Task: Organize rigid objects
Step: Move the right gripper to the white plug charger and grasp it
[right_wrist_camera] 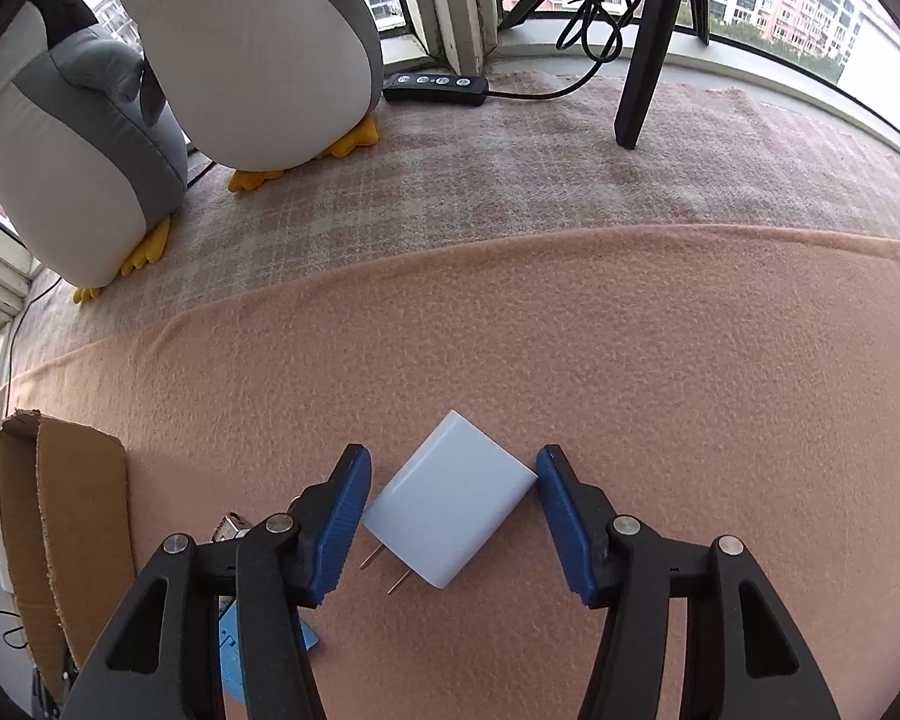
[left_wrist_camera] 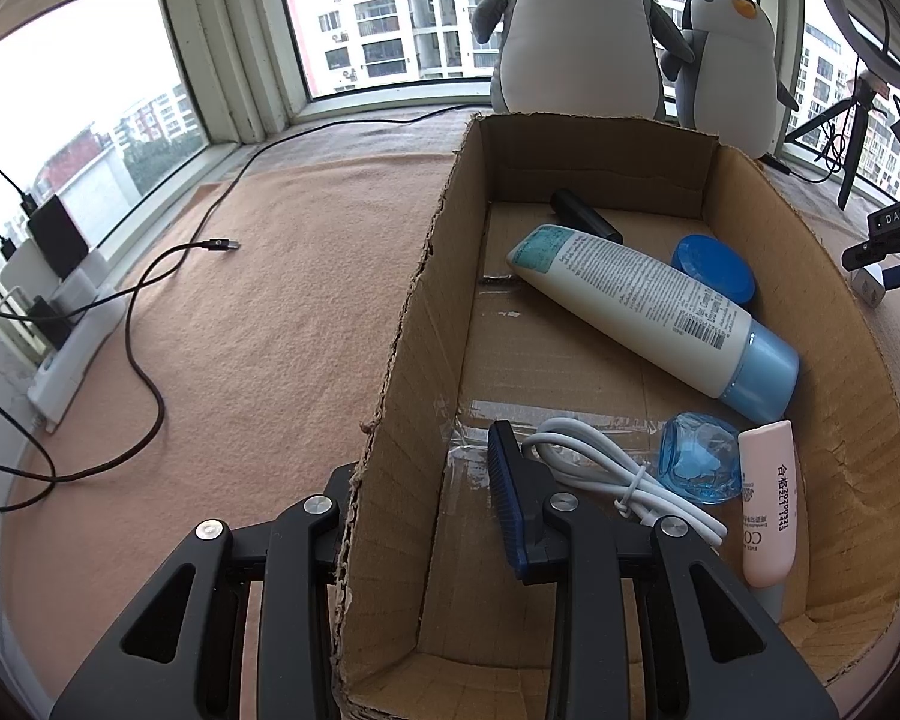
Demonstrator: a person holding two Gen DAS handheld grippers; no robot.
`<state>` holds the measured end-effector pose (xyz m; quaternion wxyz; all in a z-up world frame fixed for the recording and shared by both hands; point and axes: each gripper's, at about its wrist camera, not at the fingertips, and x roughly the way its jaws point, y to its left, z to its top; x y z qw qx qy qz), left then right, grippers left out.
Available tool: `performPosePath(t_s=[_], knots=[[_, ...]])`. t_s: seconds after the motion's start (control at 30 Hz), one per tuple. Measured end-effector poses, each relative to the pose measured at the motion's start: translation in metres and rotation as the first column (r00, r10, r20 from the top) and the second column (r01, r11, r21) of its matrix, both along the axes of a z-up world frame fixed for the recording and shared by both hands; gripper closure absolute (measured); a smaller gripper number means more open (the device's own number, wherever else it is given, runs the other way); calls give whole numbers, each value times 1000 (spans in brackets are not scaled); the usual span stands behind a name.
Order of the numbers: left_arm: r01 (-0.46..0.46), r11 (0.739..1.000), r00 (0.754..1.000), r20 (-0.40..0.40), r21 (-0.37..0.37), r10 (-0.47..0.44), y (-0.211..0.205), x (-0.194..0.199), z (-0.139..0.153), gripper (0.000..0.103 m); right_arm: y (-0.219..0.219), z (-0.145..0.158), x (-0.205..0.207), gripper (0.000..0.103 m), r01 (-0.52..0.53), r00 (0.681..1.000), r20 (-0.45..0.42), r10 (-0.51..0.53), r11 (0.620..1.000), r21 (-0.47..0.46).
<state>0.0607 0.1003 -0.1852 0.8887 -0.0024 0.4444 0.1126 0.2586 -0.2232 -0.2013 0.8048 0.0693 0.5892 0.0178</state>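
A cardboard box (left_wrist_camera: pixel 426 312) stands on the pink blanket. In it lie a white tube with a blue cap (left_wrist_camera: pixel 648 306), a blue round jar (left_wrist_camera: pixel 714 267), a black item (left_wrist_camera: pixel 582 213), a coiled white cable (left_wrist_camera: pixel 618 474), a clear blue cap (left_wrist_camera: pixel 699 465) and a pink tube (left_wrist_camera: pixel 768 516). My left gripper (left_wrist_camera: pixel 426 516) is open and straddles the box's left wall, with the right finger inside. My right gripper (right_wrist_camera: pixel 450 516) is open around a white wall charger (right_wrist_camera: pixel 450 498) that lies flat on the blanket, prongs toward me.
Two plush penguins (right_wrist_camera: pixel 252 54) stand by the window. A black USB cable (left_wrist_camera: pixel 144 312) trails across the blanket left of the box. A power strip (left_wrist_camera: pixel 60 348) sits at the far left. A tripod leg (right_wrist_camera: pixel 648 48) and black remote (right_wrist_camera: pixel 435 87) are farther back. The box corner (right_wrist_camera: pixel 60 516) shows at the right wrist view's left.
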Motion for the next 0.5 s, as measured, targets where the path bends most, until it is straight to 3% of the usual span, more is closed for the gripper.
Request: performPosePath(t_s=[0.33,0.5], knots=[[0,1000,1000,0,0,0,0,0,0,73,0,0,-12,64,-92,996,3,92,994,-57],[0,1000,1000,1,0,0,0,0,0,73,-1,0,-22,65,-145,989,-6,145,987,-70]])
